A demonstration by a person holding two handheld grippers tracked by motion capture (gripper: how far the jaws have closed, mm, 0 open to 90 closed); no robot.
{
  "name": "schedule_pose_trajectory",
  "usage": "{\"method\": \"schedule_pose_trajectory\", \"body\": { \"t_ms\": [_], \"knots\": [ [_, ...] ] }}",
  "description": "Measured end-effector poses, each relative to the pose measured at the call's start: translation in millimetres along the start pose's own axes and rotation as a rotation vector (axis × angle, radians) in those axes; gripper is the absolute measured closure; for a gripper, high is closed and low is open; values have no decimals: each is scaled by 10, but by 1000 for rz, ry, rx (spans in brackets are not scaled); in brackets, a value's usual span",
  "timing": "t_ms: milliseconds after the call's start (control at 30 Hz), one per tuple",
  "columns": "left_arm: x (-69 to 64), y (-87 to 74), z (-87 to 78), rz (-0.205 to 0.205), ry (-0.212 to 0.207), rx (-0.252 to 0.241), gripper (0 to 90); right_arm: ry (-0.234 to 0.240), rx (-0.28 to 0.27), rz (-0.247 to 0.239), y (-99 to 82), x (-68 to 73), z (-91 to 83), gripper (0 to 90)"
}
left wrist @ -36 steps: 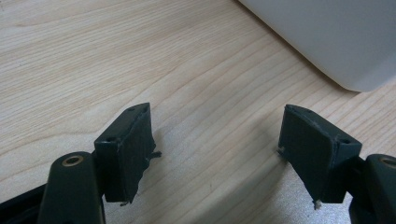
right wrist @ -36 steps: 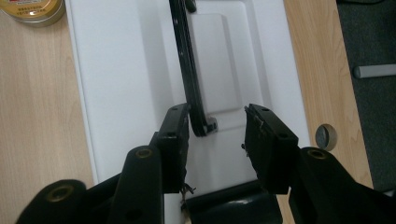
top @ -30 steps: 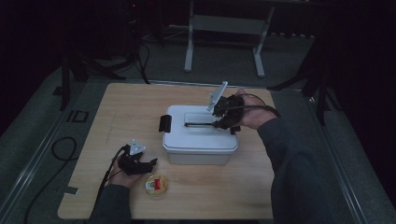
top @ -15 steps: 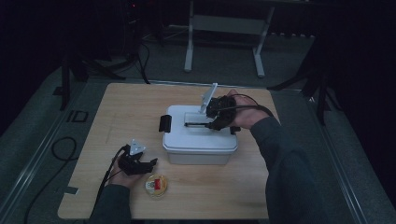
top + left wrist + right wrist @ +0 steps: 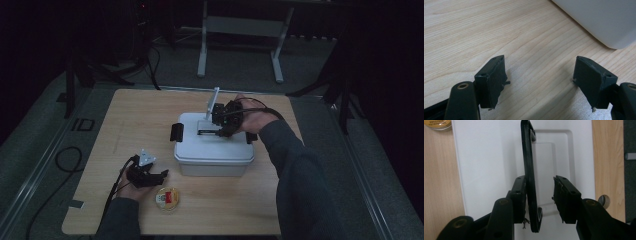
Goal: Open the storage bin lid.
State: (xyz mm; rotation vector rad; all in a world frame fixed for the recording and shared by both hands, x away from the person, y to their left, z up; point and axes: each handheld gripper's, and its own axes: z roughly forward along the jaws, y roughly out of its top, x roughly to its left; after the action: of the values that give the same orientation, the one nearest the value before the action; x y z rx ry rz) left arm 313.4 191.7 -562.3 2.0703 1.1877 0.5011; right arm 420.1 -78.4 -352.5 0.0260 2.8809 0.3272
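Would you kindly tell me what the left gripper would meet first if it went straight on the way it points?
Probably the white box, past bare table; the left gripper has open fingers.

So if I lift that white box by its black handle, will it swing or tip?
Probably it hangs level: the black handle sits mid-lid on the white box. The thin bar looks stiff but smooth, so it might slip. The right gripper has been closing around it, one pad touching, the other apart.
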Motion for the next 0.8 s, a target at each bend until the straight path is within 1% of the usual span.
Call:
{"method": "schedule_pose_trajectory", "body": {
  "t_ms": [100, 233, 467, 500, 533, 600, 700, 733, 800],
  "knots": [
    [0, 0, 0, 0, 0, 0, 263, 16, 8, 1, 24, -43, 17, 678],
    [1, 0, -1, 1, -1, 1, 262, 28, 26, -13, 69, -72, 42, 727],
    [2, 0, -1, 2, -1, 2, 262, 60, 49, -29, 122, -124, 68, 760],
    [2, 0, -1, 3, 0, 2, 262, 64, 56, -36, 131, -131, 76, 759],
    [2, 0, -1, 3, 0, 2, 263, 78, 70, -47, 153, -135, 107, 760],
    [3, 1, -1, 4, 0, 2, 262, 79, 91, -54, 175, -128, 139, 775],
    [4, 1, -2, 5, -2, 4, 262, 84, 98, -62, 198, -134, 164, 813],
    [4, 1, -1, 5, -2, 3, 262, 80, 108, -65, 206, -136, 164, 820],
    [5, 2, -1, 6, -3, 3, 262, 83, 110, -74, 223, -141, 161, 826]
  ]
}}
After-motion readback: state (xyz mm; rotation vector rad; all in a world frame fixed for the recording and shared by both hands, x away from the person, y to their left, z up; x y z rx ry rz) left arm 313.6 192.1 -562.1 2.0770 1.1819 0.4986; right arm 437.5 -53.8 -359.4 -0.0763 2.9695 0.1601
